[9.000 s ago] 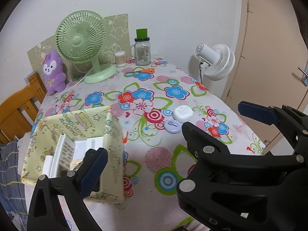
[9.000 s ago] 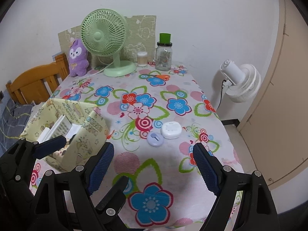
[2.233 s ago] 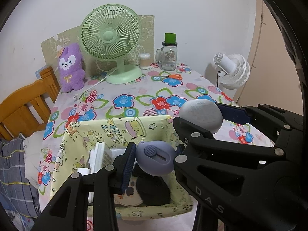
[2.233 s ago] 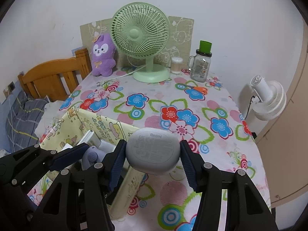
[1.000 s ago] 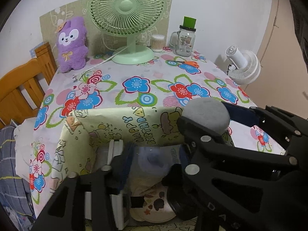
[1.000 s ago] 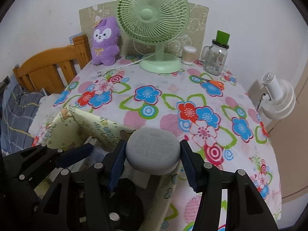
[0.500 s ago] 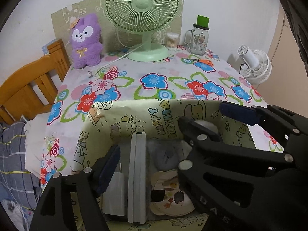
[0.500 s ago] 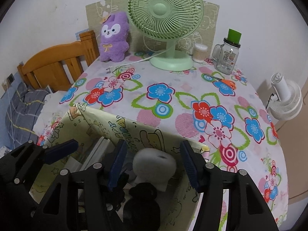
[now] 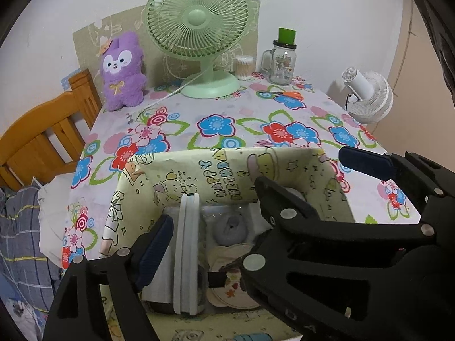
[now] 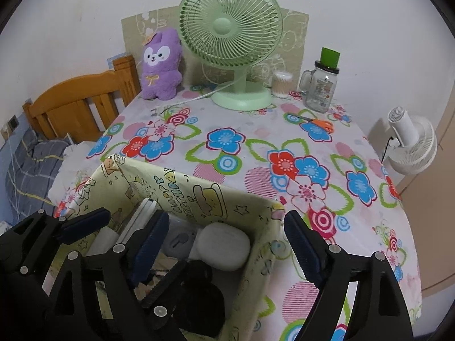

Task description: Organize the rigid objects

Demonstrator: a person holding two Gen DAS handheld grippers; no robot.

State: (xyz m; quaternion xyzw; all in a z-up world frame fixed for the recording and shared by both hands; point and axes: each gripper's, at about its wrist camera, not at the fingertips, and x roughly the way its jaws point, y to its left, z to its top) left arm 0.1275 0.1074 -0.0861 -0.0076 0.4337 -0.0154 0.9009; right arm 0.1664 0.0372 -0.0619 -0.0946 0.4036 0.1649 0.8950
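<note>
A yellow cartoon-print box (image 9: 224, 170) stands at the near end of the flowered table (image 9: 216, 105). Inside it lie a lilac round case (image 9: 230, 228), an upright white slab (image 9: 187, 255) and a round printed disc (image 9: 230, 287). My left gripper (image 9: 213, 201) hangs over the box, its jaws opening, nothing pressed between them. In the right wrist view the white case (image 10: 224, 245) rests in the box (image 10: 199, 196) beside the lilac case (image 10: 179, 241), above a black object (image 10: 204, 292). My right gripper (image 10: 226, 218) is opening too, pads clear of the white case.
At the far end stand a green fan (image 10: 230, 28), a purple plush (image 10: 162, 65), a swab tub (image 10: 281, 83) and a green-lidded jar (image 10: 321, 88). Orange scissors (image 10: 318, 122) lie near the jar. A white fan (image 10: 412, 145) stands off the right edge, a wooden frame (image 10: 79, 105) at left.
Both jaws have spread wider. The lilac case left my left gripper and the white case left my right gripper; both now lie in the box.
</note>
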